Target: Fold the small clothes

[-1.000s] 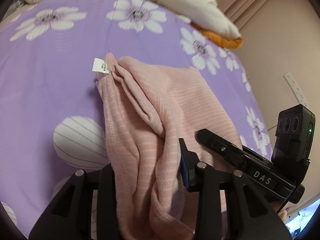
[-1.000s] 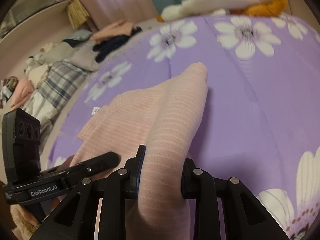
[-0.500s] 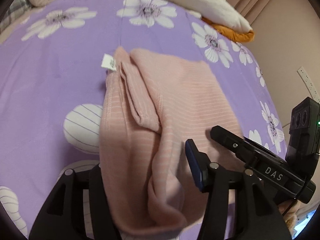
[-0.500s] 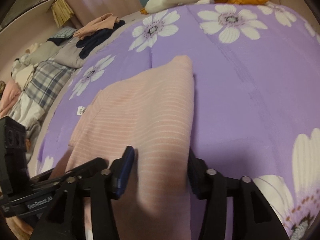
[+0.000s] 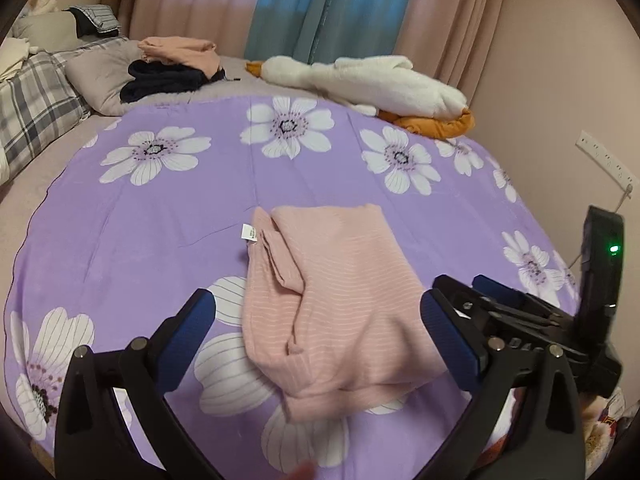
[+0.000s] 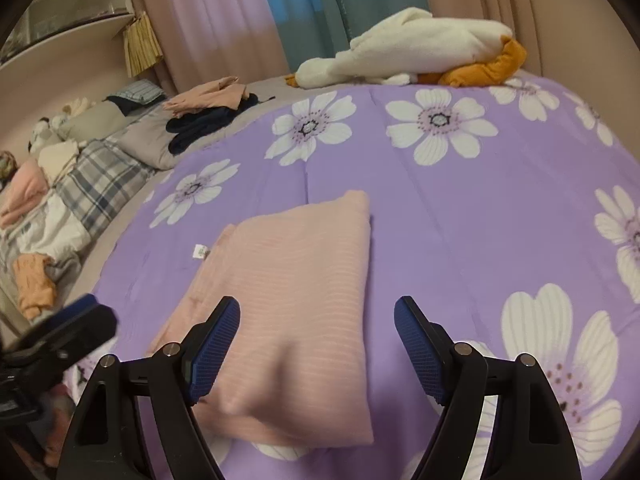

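Now released: the fold lies flat on the bed

Both grippers hang above the pink top (image 5: 332, 304), which rests folded on the purple flowered bedspread (image 5: 168, 216) with nothing clamped on it. The left gripper (image 5: 320, 332) has its jaws wide and opening further, the cloth lying below the gap rather than pinched in it. The right gripper (image 6: 316, 344) shows the same from its side: jaws apart and opening, the top (image 6: 296, 280) lying beneath them, clear of the pads.

That spread makes sense if the fold has just been laid: letting go with both sides together keeps the layers from being dragged askew. A white label (image 5: 249, 234) sticks out at the far left corner, and the left edge looks bunched, though blur makes the near hem hard to judge. 1 more fold or a smoothing pass may be needed. Other clothes (image 6: 208, 108) sit in a pile well away by the pillows.
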### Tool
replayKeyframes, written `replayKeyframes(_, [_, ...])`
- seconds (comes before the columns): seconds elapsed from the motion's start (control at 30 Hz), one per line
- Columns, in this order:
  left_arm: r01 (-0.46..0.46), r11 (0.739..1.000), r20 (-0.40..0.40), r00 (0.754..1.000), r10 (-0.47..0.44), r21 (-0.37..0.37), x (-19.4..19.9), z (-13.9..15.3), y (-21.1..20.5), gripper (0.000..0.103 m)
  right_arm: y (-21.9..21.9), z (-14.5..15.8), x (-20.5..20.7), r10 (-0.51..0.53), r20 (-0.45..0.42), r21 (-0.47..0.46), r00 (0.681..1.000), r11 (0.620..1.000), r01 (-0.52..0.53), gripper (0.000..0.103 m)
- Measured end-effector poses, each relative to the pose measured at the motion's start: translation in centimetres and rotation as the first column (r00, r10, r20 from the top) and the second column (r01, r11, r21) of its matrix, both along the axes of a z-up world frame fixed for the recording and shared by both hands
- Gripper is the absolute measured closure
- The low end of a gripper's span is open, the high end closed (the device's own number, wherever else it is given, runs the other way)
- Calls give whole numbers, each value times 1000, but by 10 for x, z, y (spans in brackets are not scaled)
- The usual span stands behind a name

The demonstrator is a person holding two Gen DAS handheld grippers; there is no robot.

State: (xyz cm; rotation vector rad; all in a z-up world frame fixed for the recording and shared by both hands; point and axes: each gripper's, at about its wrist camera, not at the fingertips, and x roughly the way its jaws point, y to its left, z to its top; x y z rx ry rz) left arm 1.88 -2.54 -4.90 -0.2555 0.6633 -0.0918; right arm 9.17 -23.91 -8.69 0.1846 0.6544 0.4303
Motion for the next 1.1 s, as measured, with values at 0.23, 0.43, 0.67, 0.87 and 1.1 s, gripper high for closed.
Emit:
replayKeyframes(0.23, [-25, 999, -26, 999, 26, 32, -18, 5, -4, 1, 0, 6, -12, -3, 29, -17, 1000, 1000, 4, 23])
replayKeyframes(0.43, [-35, 999, -61, 997, 36, 20, -22, 1, -4, 1, -4, 11, -21, -7, 51, -16, 999, 1000, 8, 23])
replayKeyframes(0.67, [-70, 997, -104, 992, 72, 28, -24, -4, -4, 1, -4, 10, -25, -12, 60, -32, 998, 999, 14, 23])
replayKeyframes(0.87, [-79, 997, -111, 991, 80, 15, -25, -6, -3, 1, -5, 10, -27, -21, 64, -43, 998, 999, 23, 23])
replayKeyframes(1.1, [-87, 996, -109, 990, 87, 9, -26, -7, -3, 1, -2, 10, -28, -18, 60, -52, 998, 998, 21, 23])
